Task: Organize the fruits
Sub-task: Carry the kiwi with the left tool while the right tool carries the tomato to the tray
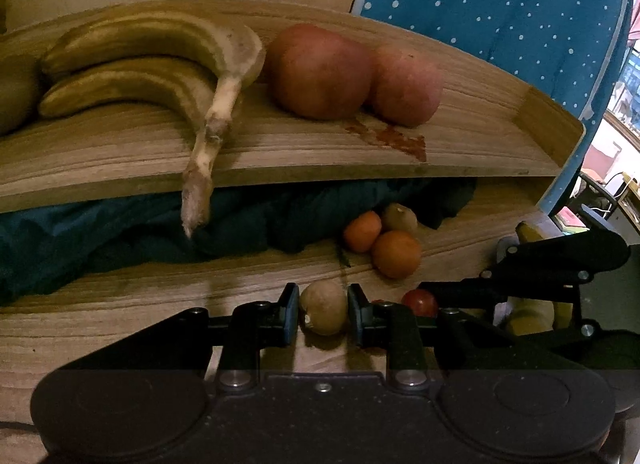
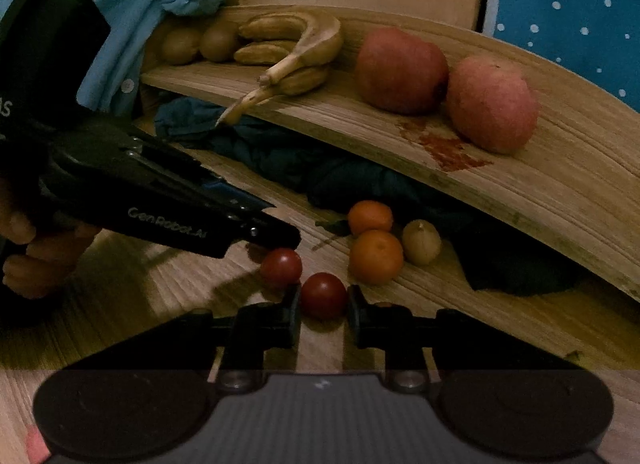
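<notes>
My left gripper (image 1: pixel 323 310) is shut on a brown kiwi (image 1: pixel 323 312) just above the lower wooden shelf (image 1: pixel 160 304). My right gripper (image 2: pixel 323 304) has its fingers on both sides of a red cherry tomato (image 2: pixel 323 295), closed on it. A second cherry tomato (image 2: pixel 281 267) lies beside it, under the left gripper's tip (image 2: pixel 276 234). Two oranges (image 2: pixel 375 256) and another kiwi (image 2: pixel 421 242) lie just beyond. On the upper shelf (image 2: pixel 520 184) sit a banana bunch (image 2: pixel 292 48), two red apples (image 2: pixel 402 70) and two kiwis (image 2: pixel 180 44).
A dark cloth (image 2: pixel 340 172) is stuffed between the shelves. A red stain (image 2: pixel 448 148) marks the upper shelf by the apples. A blue dotted fabric (image 1: pixel 500 16) hangs behind. The right gripper's body (image 1: pixel 560 264) shows at right in the left wrist view.
</notes>
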Demonstrator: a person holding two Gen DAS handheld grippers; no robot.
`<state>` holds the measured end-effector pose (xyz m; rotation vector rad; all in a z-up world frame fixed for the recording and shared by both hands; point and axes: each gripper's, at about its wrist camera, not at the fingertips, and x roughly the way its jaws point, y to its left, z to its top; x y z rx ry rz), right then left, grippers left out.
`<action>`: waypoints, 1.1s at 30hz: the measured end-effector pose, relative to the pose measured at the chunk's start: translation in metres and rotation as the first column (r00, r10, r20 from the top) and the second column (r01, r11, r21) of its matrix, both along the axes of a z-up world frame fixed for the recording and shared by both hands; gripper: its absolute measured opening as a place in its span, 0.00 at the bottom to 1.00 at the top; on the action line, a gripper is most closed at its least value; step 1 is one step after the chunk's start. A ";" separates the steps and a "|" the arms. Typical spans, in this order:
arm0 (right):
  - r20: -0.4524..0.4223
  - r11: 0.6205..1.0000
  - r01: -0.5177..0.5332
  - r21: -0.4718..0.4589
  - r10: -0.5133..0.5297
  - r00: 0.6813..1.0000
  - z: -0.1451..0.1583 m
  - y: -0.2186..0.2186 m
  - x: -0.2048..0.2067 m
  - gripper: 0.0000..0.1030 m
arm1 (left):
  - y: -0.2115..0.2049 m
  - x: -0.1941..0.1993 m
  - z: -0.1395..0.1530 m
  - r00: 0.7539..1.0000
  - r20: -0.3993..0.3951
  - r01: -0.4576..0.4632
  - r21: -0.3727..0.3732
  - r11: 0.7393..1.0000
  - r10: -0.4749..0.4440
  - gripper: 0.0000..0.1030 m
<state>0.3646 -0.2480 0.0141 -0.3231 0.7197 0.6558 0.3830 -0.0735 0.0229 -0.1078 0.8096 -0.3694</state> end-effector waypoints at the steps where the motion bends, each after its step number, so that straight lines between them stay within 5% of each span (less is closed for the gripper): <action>1: 0.006 1.000 0.006 0.001 -0.006 1.000 0.000 0.000 -0.002 0.26 | 0.000 -0.002 0.002 1.000 0.006 0.000 0.000 1.000 0.000 0.27; 18: 0.097 0.981 0.097 0.165 -0.114 0.989 0.031 -0.016 -0.033 0.26 | 0.003 -0.054 0.032 0.996 0.091 -0.024 -0.020 1.000 0.026 0.27; 33: 0.193 0.964 0.175 0.199 -0.214 0.958 0.066 -0.059 -0.120 0.26 | -0.014 -0.127 0.063 0.983 0.184 0.018 -0.031 0.999 -0.012 0.27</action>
